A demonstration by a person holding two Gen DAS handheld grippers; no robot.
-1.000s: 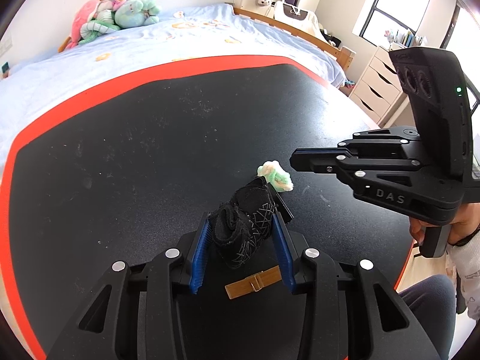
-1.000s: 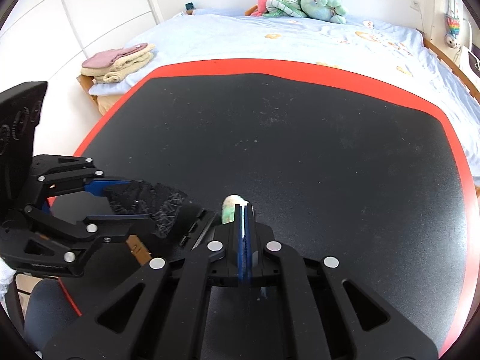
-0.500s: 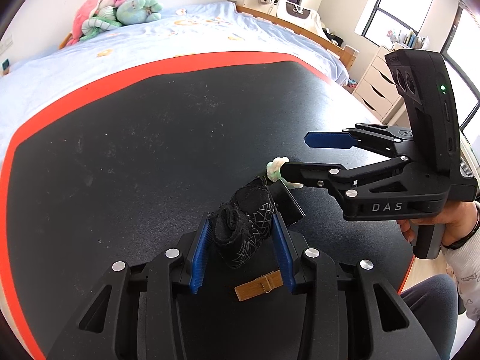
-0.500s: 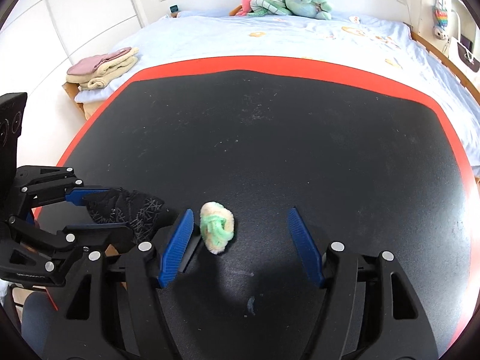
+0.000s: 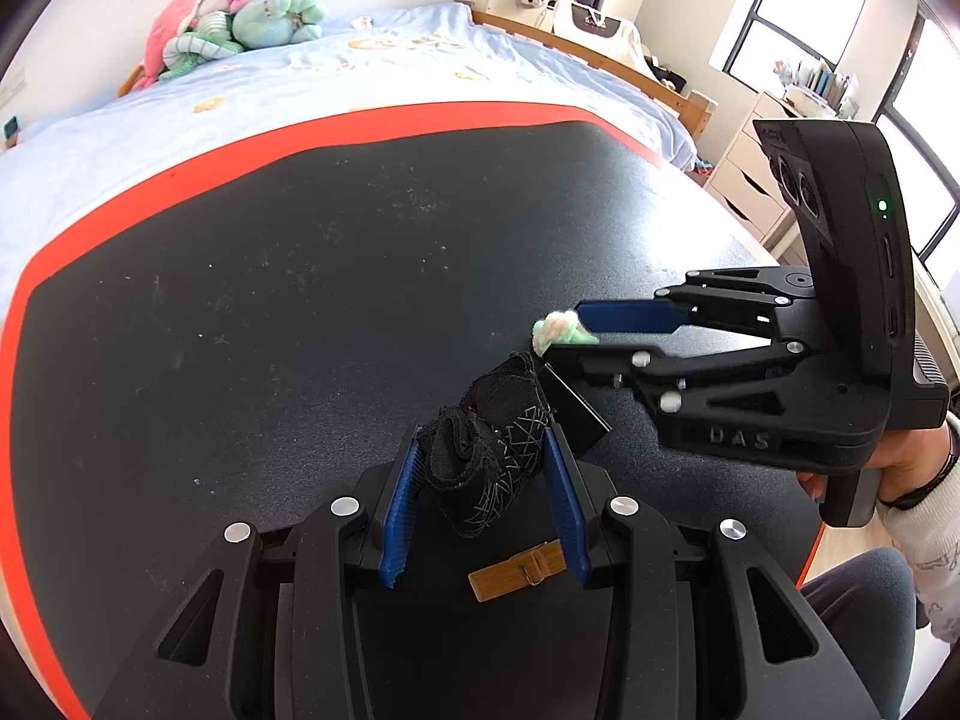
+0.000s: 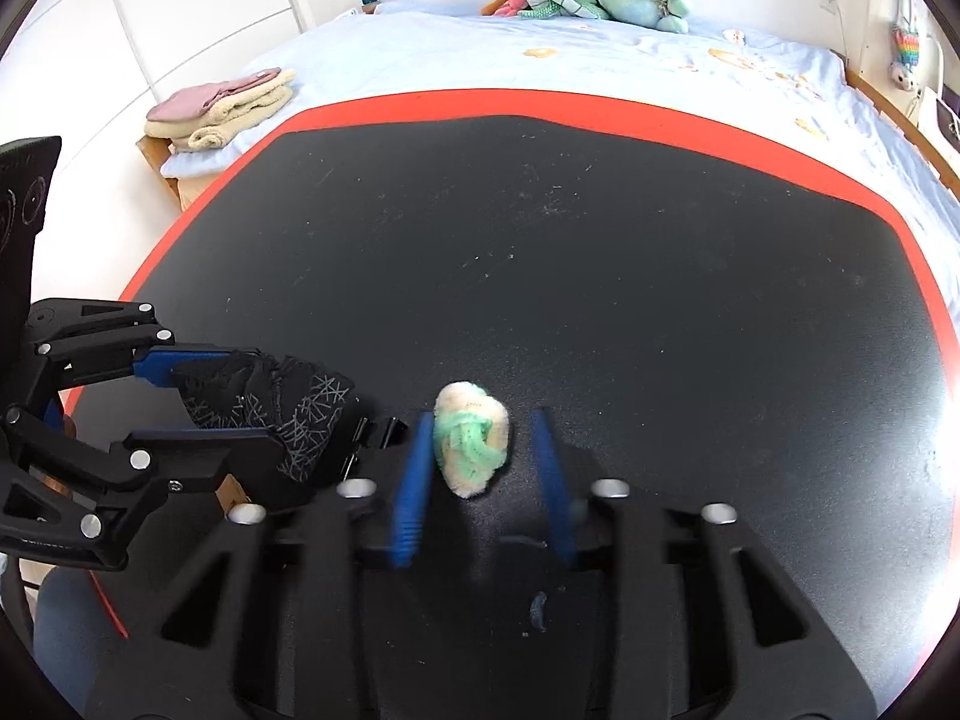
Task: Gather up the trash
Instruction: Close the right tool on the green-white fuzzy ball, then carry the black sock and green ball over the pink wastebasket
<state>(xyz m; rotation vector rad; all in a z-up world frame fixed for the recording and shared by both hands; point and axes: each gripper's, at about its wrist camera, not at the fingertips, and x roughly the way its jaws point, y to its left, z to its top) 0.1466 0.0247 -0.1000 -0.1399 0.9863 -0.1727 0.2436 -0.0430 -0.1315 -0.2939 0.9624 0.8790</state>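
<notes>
Right wrist view: the right tool (image 6: 480, 468) points down at the black bench (image 6: 600, 270) with a small green-and-cream fuzzy wad (image 6: 473, 447) lying between its blue pads (image 6: 414, 480). Its jaws are closing; the left pad sits at the wad's edge, while a gap shows between the wad and the right pad, so the pinch is not yet made. The wad rests on the bench near the front edge, just beside the other tool.

The left tool (image 5: 480, 492) is pinching a bundle of black patterned fabric (image 5: 492, 450), its pads pressed on both sides. A wooden clothespin (image 5: 519, 570) lies on the bench beneath it, and a black binder clip (image 5: 573, 408) sits between the fabric and the wad.

To do this step well, I judge the right tool should keep centred on the wad so both pads meet it together; a lopsided squeeze could roll something so soft and light sideways. Keeping the tips low to the bench helps catch its bulk, and the near finger should stay clear of the clip and fabric.
</notes>
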